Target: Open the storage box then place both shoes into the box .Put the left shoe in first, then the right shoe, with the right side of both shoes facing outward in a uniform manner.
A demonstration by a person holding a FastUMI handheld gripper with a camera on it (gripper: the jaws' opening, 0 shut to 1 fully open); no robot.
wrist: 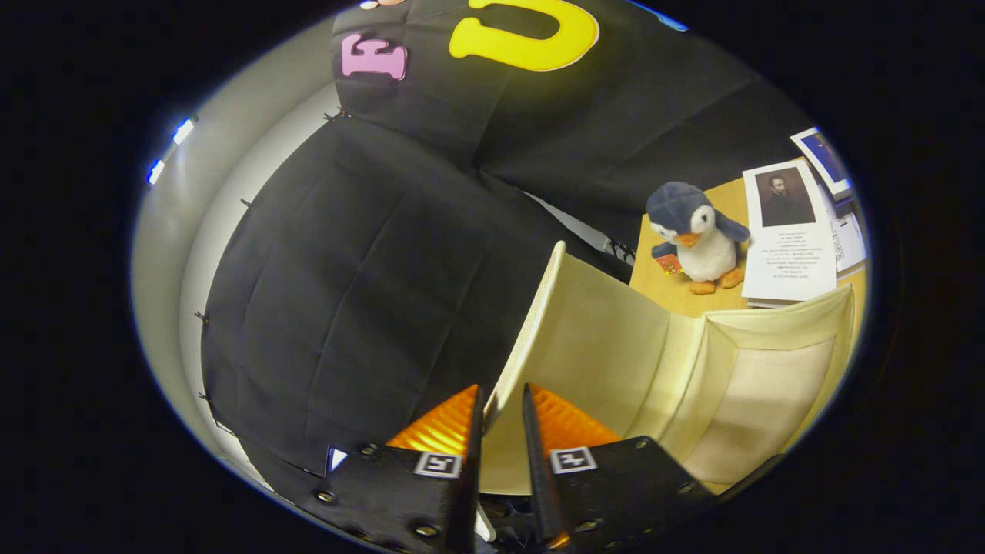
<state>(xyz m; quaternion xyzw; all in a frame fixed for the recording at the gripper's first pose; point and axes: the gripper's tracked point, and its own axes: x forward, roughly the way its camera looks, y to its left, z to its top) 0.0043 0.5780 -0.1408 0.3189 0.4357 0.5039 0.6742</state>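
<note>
The cream storage box (758, 385) lies just ahead of the fingers and to their right, its pale inner walls showing. Its lid (592, 346) is swung up and stands on edge. The lid's thin rim runs straight down into the narrow gap between my fingers. My gripper (502, 392) is shut on that rim, with one finger on each face of the panel.
Beyond the box, a wooden table (662, 288) carries a plush penguin (696, 235) and a printed sheet with a portrait (789, 238), with more papers (839, 200) behind it. Black cloth wall (369, 292) hangs beyond the fingers to their left.
</note>
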